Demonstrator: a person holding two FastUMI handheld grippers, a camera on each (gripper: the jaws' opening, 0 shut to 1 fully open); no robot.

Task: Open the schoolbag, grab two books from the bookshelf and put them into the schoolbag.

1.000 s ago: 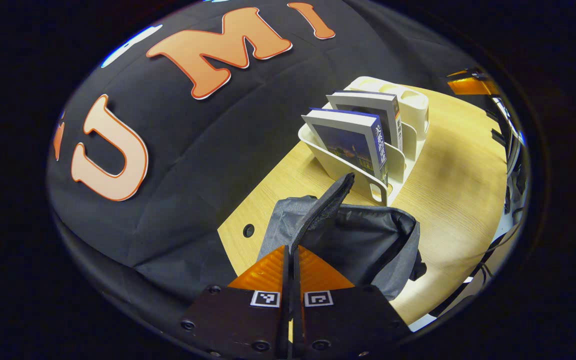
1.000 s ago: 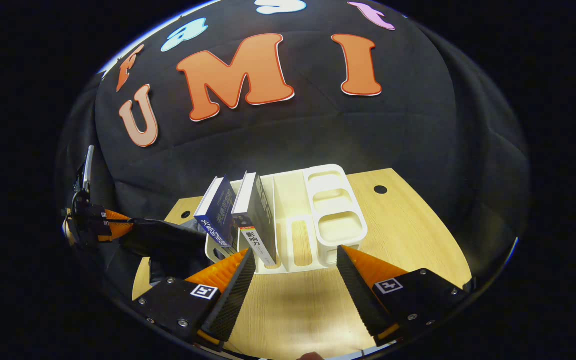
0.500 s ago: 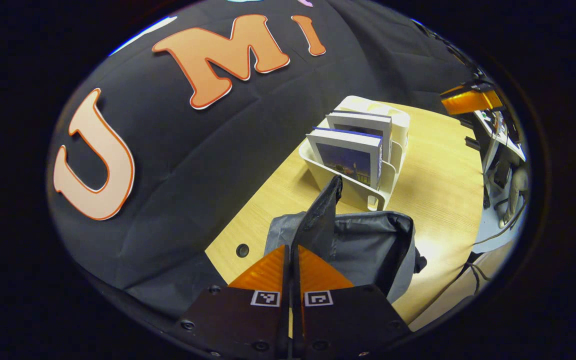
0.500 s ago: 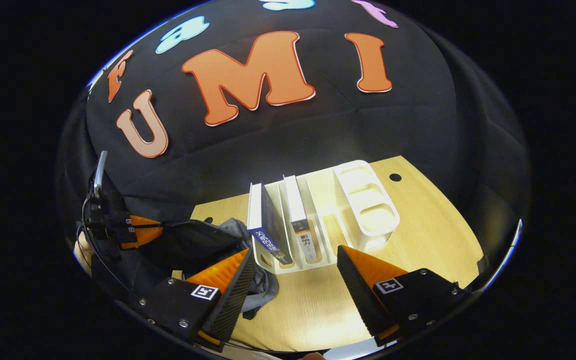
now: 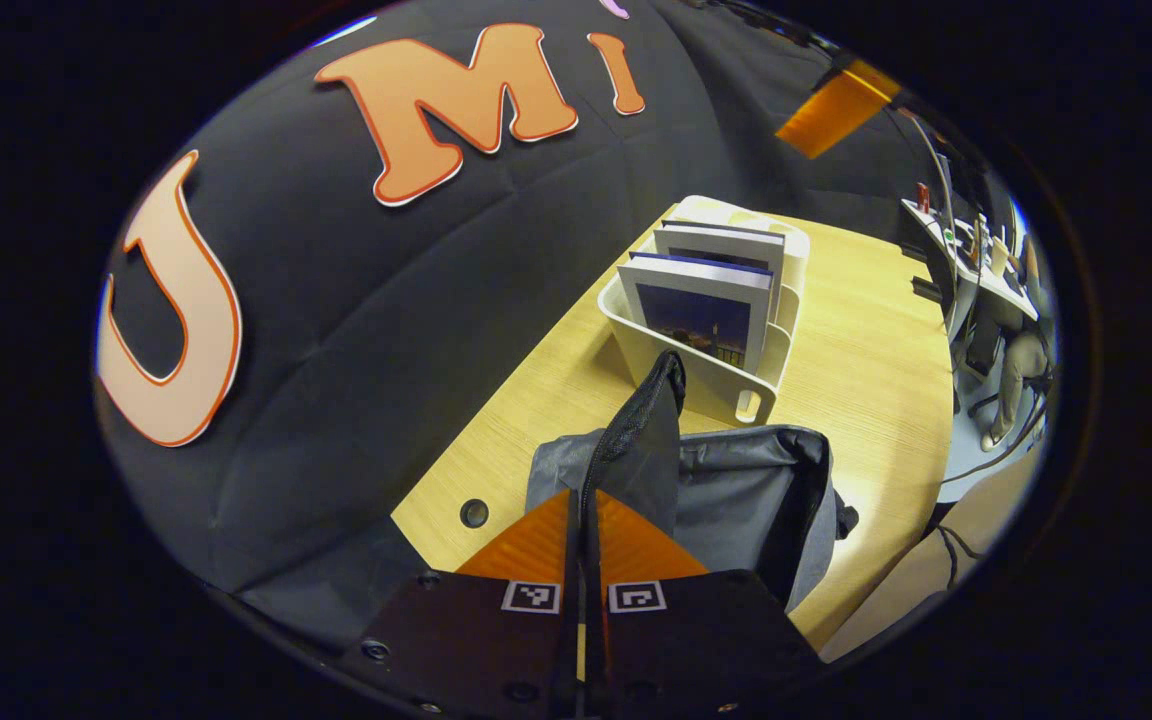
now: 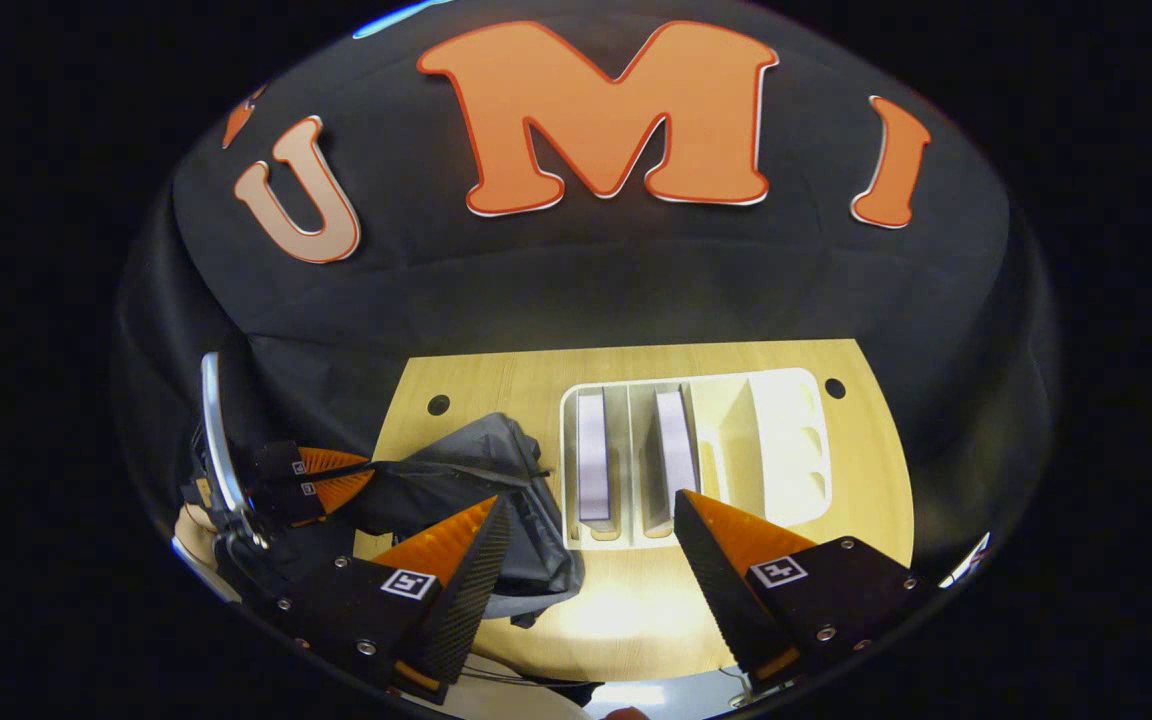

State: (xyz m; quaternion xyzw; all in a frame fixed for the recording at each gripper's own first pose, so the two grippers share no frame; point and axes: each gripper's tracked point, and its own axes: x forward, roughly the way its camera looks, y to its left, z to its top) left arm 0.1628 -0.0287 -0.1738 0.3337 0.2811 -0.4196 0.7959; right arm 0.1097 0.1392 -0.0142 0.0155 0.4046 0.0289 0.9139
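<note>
The grey schoolbag lies on the wooden table with its mouth open toward the rack. My left gripper is shut on the bag's black flap and holds it upright. Two books stand in the white bookshelf rack just beyond the bag. In the right gripper view I look down on the left book and the right book in their rack. My right gripper hangs open above them, holding nothing. The left gripper and the bag sit to the left there.
The table has cable holes near its back edge. The rack's right part has small empty compartments. An orange finger of the right gripper shows high in the left gripper view. Desks and cables lie past the table's right edge.
My right gripper has risen and tipped forward, so it now looks straight down on the books and rack. The left gripper keeps its hold on the flap, shifted only slightly.
</note>
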